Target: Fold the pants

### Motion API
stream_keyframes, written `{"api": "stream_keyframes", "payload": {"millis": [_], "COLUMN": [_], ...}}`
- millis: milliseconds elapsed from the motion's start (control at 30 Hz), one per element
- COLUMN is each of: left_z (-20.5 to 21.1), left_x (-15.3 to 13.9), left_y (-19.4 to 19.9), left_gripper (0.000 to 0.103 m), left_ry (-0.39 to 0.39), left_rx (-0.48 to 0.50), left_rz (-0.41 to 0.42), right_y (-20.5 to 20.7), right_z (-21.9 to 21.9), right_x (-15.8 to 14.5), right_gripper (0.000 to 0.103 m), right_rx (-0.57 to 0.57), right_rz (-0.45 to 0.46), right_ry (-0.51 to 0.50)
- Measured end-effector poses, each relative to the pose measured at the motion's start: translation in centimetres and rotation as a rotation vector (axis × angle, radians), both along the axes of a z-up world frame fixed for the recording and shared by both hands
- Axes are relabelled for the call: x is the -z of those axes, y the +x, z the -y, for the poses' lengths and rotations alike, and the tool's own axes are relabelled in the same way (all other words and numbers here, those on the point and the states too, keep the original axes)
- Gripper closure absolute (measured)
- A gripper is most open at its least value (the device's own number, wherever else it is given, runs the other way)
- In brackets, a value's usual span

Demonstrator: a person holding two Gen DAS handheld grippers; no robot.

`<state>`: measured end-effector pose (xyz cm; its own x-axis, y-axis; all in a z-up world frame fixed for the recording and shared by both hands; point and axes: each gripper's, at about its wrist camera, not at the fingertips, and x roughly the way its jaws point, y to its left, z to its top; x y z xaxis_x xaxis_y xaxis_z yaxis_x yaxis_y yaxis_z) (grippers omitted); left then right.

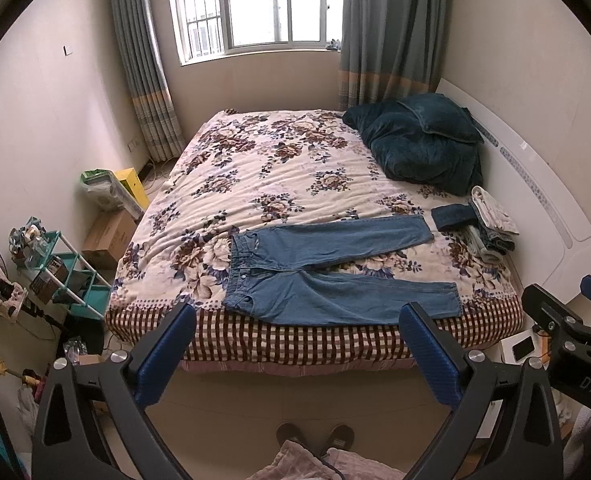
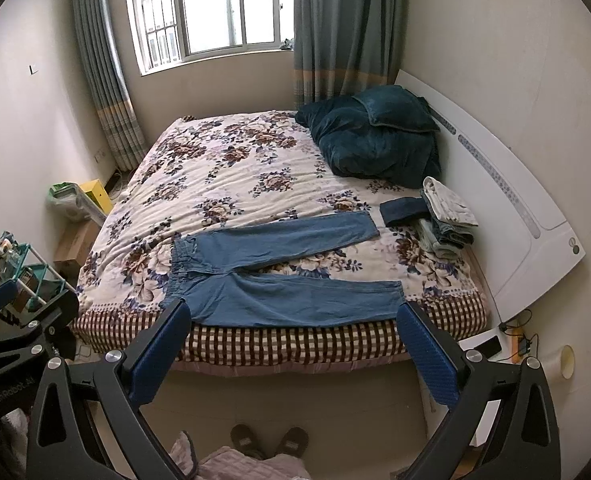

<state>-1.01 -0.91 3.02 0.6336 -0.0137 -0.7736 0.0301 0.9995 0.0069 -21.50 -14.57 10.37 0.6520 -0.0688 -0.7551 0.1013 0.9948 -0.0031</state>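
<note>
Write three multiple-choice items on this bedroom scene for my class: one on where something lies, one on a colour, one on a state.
1. Where do the blue jeans lie?
A. Near the bed's front edge
B. On the floor
C. On the windowsill

2. What colour is the pillow?
A. Red
B. Dark teal
C. Yellow

3. How are the jeans now?
A. Folded small
B. Spread flat, legs apart
C. Rolled up

Answers: 1 A, they rest on the floral bedspread by its checked border. 2 B, it is dark teal. 3 B, both legs lie open and unfolded.
</note>
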Motion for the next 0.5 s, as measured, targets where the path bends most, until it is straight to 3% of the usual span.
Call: {"api": "stream_keyframes", "payload": {"millis": [500], "left_z": [-0.32], "left_x": [-0.01], "left_y": [-0.14], "left_gripper": [0.000], "left_ry": [-0.001], "left_rx": [0.003], "left_rz": [0.002], "right_y": [-0.28], "right_z": [-0.51], "right_x": [0.02], "right_gripper": [0.000], "right_rx": [-0.002], "right_rz": [0.006], "right_ry": [0.002]}}
